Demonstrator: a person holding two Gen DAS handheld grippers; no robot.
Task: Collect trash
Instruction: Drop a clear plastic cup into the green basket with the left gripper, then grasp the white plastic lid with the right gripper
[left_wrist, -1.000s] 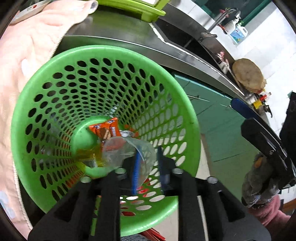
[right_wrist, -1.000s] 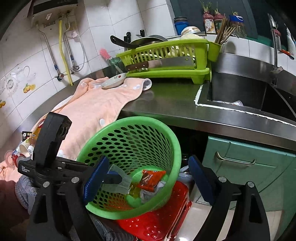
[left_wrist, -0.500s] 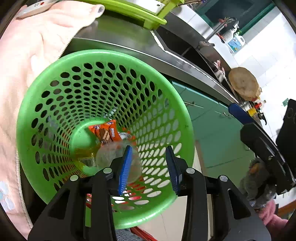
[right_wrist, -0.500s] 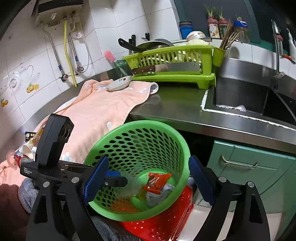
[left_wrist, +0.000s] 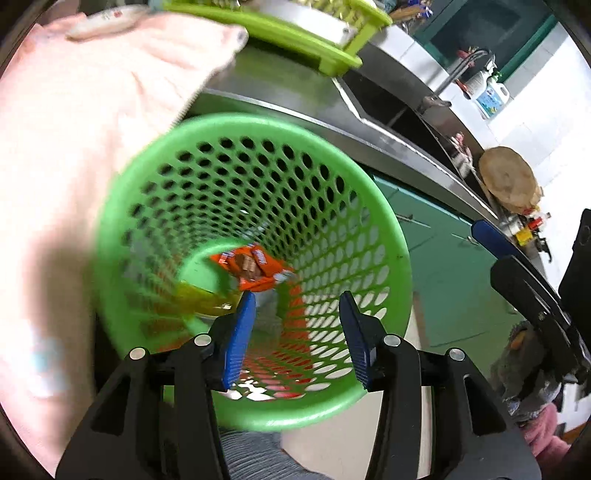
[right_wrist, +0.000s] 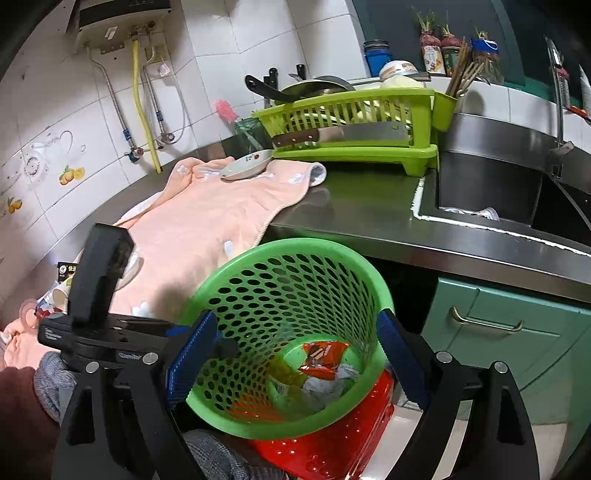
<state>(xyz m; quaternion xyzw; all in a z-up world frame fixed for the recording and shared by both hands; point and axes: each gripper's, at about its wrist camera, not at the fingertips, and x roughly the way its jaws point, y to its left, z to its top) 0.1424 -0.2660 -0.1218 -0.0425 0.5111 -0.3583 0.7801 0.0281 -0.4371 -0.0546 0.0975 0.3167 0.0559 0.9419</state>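
A green perforated trash basket (left_wrist: 373, 206) (right_wrist: 354, 266) stands below the counter edge. Inside it lie an orange snack wrapper (left_wrist: 251, 266) (right_wrist: 321, 356), a clear plastic cup (right_wrist: 328, 384) and a yellowish wrapper (left_wrist: 199, 299). My left gripper (left_wrist: 297, 339) is open and empty just above the basket's near rim. My right gripper (right_wrist: 295, 362) is open and empty, its jaws wide apart on either side of the basket. The left gripper body (right_wrist: 99, 317) shows at the left in the right wrist view.
A pink towel (right_wrist: 207, 221) covers the steel counter (right_wrist: 362, 210), with a small dish (right_wrist: 245, 166) on it. A green dish rack (right_wrist: 351, 125) holding a cleaver stands behind, a sink (right_wrist: 498, 199) to the right. A red basket (right_wrist: 332, 443) lies under the green one. Teal cabinets (right_wrist: 498, 332) are below.
My left gripper opened and let the clear cup drop into the basket, then drew back and up. The right gripper rose slightly and stayed open.
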